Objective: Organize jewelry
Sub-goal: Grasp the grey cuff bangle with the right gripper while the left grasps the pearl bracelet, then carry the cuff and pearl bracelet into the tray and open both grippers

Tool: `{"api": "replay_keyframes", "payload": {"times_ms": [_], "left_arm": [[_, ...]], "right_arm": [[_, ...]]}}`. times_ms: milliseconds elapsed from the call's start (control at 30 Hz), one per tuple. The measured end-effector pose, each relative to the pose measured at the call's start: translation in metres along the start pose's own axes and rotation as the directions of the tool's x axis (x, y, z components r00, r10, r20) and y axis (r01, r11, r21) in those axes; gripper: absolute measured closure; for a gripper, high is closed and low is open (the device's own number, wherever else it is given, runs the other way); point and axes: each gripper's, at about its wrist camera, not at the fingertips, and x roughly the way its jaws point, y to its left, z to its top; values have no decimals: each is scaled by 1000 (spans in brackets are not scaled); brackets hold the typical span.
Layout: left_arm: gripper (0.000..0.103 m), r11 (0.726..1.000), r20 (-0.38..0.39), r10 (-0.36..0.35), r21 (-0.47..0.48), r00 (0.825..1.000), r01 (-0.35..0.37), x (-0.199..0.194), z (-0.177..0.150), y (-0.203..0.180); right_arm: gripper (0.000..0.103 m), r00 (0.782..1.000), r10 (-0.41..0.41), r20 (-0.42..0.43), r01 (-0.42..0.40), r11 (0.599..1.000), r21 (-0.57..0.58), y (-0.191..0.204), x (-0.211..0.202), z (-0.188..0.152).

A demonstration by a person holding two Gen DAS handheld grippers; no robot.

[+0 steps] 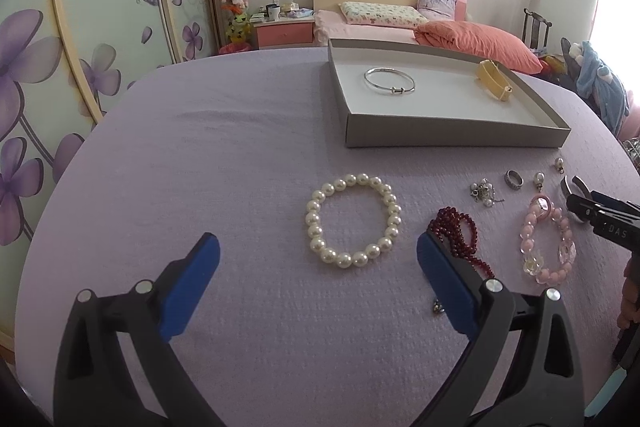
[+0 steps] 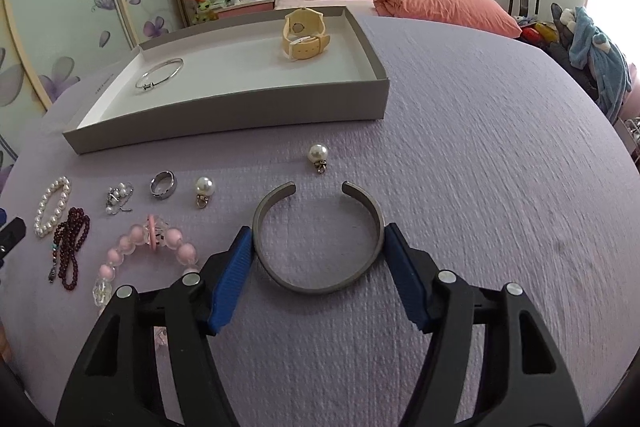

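A grey tray (image 1: pixel 448 138) (image 2: pixel 224 119) on the purple cloth holds a silver bangle (image 1: pixel 389 80) (image 2: pixel 159 74) and a yellow watch (image 1: pixel 495 79) (image 2: pixel 305 35). My left gripper (image 1: pixel 318 259) is open over the cloth, with the white pearl bracelet (image 1: pixel 353 221) (image 2: pixel 51 207) just ahead of its fingertips. My right gripper (image 2: pixel 318 251) has its blue pads touching both sides of a grey open cuff bracelet (image 2: pixel 318 239). On the cloth lie a dark red bead string (image 1: pixel 458 239) (image 2: pixel 72 247), a pink bead bracelet (image 1: pixel 548 241) (image 2: pixel 140 255), a ring (image 1: pixel 514 180) (image 2: pixel 163 184) and pearl earrings (image 2: pixel 319 153).
A small silver-and-pearl cluster (image 1: pixel 484 191) (image 2: pixel 119 197) lies by the ring. A second pearl earring (image 2: pixel 203 189) lies near the cuff. Behind the table are a bed with an orange duvet (image 1: pixel 472 43) and flowered wardrobe doors (image 1: pixel 60 47).
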Motion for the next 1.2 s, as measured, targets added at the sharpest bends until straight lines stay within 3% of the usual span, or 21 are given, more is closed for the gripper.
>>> {"api": "replay_keyframes", "payload": {"times_ms": [267,467,700,767,867,1200], "left_arm": [[8,999,-11,40,-2,999,-40,15,10,-3],[42,999,-50,32,-37,998,-34,33,20,9],[64,1000,-78,11,-9,997,-12,43,19,4],[78,1000,-76,-4,1,997,4,44,20,0],[92,1000,-78,-16,16,997,17,44,22,-4],[94,997,-65,-73,-6,995,73,31,20,1]], "right_arm": [[36,999,34,32,-34,999,9,-2,-9,9],[36,999,47,25,-48,999,19,-5,-7,12],[36,998,57,17,-57,998,26,-9,-6,15],[36,998,63,14,-63,998,28,-9,-6,15],[36,998,67,18,-68,997,25,-8,-8,15],[36,994,89,56,-90,996,12,-4,-26,19]]}}
